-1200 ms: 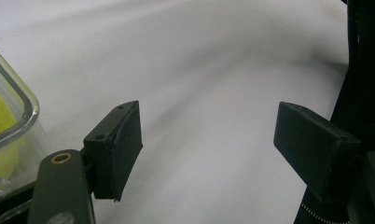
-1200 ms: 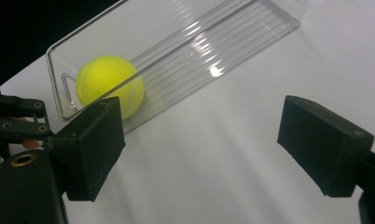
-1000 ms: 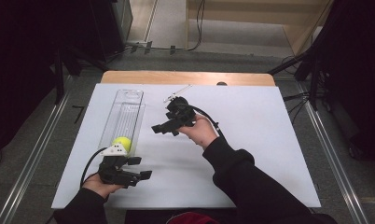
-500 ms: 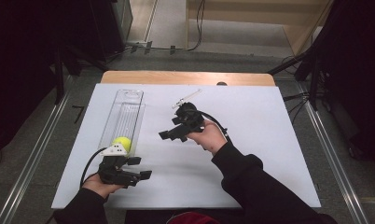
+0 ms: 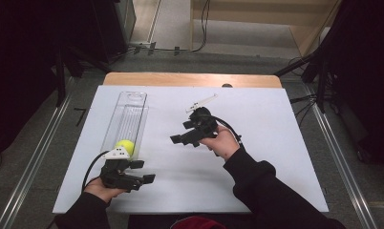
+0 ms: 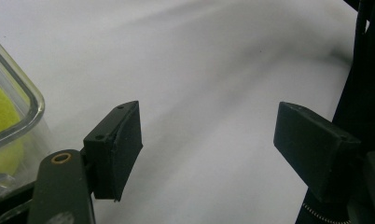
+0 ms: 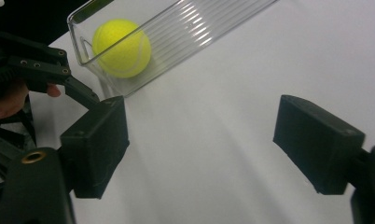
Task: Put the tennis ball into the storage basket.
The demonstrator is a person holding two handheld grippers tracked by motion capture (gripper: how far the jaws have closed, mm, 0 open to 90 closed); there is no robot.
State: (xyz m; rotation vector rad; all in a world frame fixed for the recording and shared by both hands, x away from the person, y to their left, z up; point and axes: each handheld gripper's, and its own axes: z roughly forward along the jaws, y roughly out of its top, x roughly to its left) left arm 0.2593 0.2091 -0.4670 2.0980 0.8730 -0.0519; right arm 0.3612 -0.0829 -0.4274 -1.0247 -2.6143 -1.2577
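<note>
1. Right gripper hovers over the middle of the white table; its jaws have just been closing, yet stand apart with nothing between them.
2. Left gripper sits near the table's front edge, jaws apart and empty.
3. Tennis ball lies in the near end of the clear tray, just beside the left gripper.

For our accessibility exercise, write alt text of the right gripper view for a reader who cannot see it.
A yellow tennis ball sits at the near end of a clear plastic tray on a white table. The right gripper has its two black jaws apart with nothing between them, and the left gripper rests beside the tray.
</note>
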